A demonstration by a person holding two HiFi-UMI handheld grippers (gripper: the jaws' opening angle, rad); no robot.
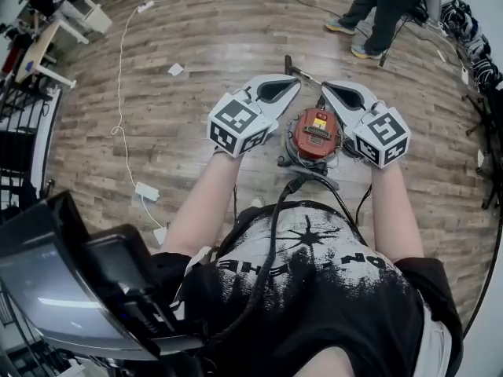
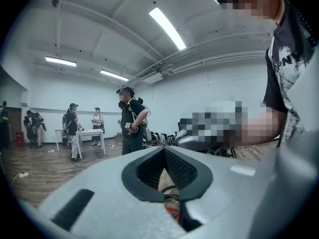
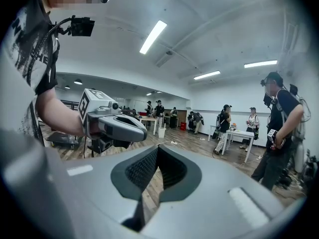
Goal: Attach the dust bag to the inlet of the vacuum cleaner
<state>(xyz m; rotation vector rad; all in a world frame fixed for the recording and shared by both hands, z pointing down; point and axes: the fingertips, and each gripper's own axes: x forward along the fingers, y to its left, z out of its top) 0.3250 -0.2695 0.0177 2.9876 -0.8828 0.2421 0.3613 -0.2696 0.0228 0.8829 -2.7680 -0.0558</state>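
A round red-topped vacuum cleaner stands on the wooden floor in front of me, with a black hose running from it toward my body. My left gripper hovers above its left side, jaws shut with nothing between them. My right gripper hovers above its right side, also shut and empty. In the left gripper view the closed jaws of the left gripper fill the lower frame, and a bit of the red vacuum shows beneath. The right gripper faces the left gripper level across from it. No dust bag shows in any view.
A white cable and power strip lie on the floor to the left. A person stands at the far right, near cable clutter. A dark monitor sits at lower left. Several people stand around a white table in the room.
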